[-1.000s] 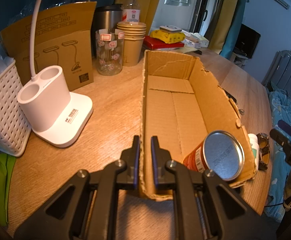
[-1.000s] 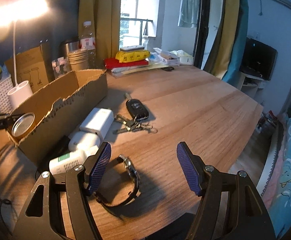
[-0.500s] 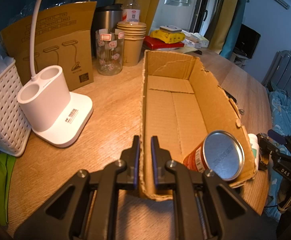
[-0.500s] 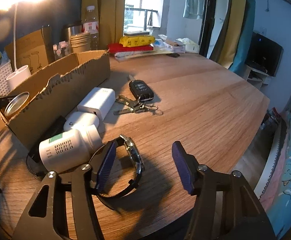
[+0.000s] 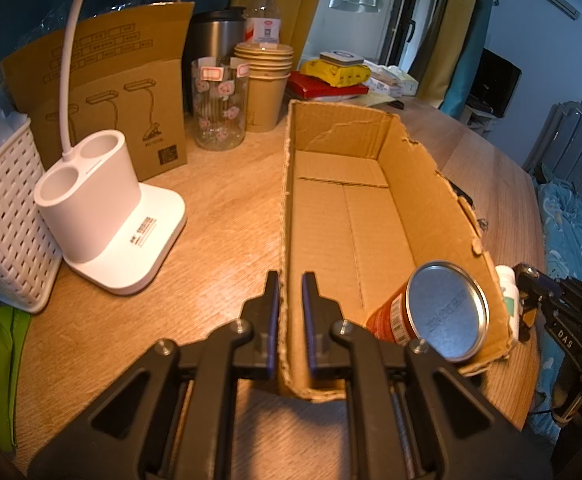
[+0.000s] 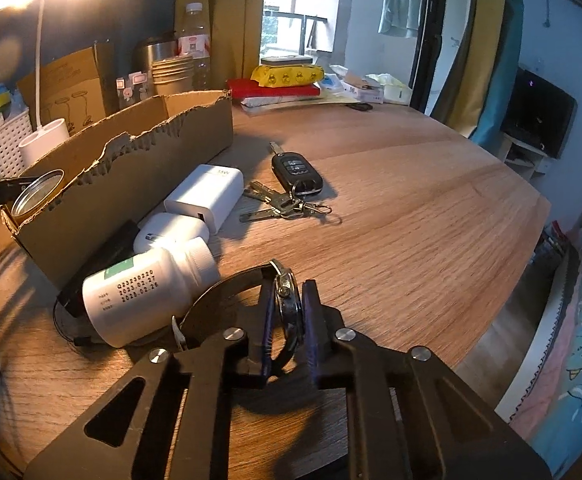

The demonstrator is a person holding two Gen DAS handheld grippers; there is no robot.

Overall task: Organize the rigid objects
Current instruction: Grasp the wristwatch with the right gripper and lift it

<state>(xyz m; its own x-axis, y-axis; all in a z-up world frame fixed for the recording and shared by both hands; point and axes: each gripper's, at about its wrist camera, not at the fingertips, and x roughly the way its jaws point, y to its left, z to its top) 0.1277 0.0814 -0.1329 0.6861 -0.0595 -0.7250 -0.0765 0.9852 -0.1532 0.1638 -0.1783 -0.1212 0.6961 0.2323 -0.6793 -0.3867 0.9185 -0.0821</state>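
Observation:
My left gripper (image 5: 290, 312) is shut on the near left wall of the open cardboard box (image 5: 331, 168), which also shows in the right wrist view (image 6: 131, 184). An orange can (image 5: 431, 316) with a silver end lies in the box's near right corner. My right gripper (image 6: 288, 316) is shut on the case of a wristwatch (image 6: 287, 300) with a black strap, resting on the wooden table. Beside the box lie a white pill bottle (image 6: 143, 296), a white earbud case (image 6: 171, 232), a white charger (image 6: 205, 196) and a car key with keys (image 6: 295, 172).
A white lamp base (image 5: 103, 216), a white basket (image 5: 3, 216), a brown carton (image 5: 111, 92), a glass jar (image 5: 219, 104) and paper cups (image 5: 267, 84) stand left of the box. A yellow pack on red books (image 6: 287, 80) lies at the table's back. The table's edge (image 6: 511, 248) is on the right.
My right gripper has moved forward and down over the wristwatch and closed on it. The left gripper and the box have not moved.

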